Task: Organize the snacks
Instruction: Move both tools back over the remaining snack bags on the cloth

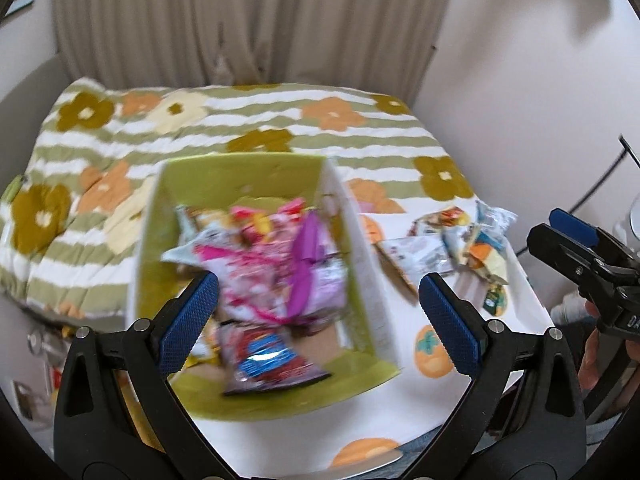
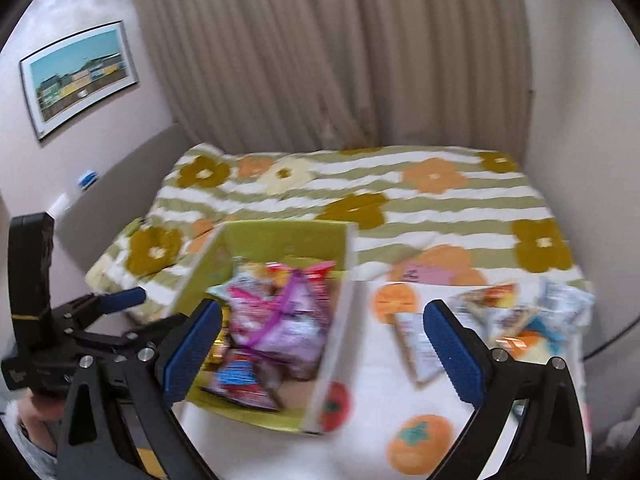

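Left wrist view: snack box and loose packets on fruit-print cloth.
Green-lined rectangular cardboard box [image 1: 256,280], near the cloth's [image 1: 404,412] left edge, holds crinkly foil packets [image 1: 276,280]; loose packets [image 1: 452,252] lie toward its right edge. Left gripper [image 1: 318,316] and right gripper [image 2: 322,346], textured blue pads [image 1: 188,320], both spread wide, holding nothing.

We see a floral bedspread [image 2: 360,192] reaching beige curtains [image 2: 320,60]; a framed picture [image 2: 78,76] hangs on the pale wall [image 2: 100,128].
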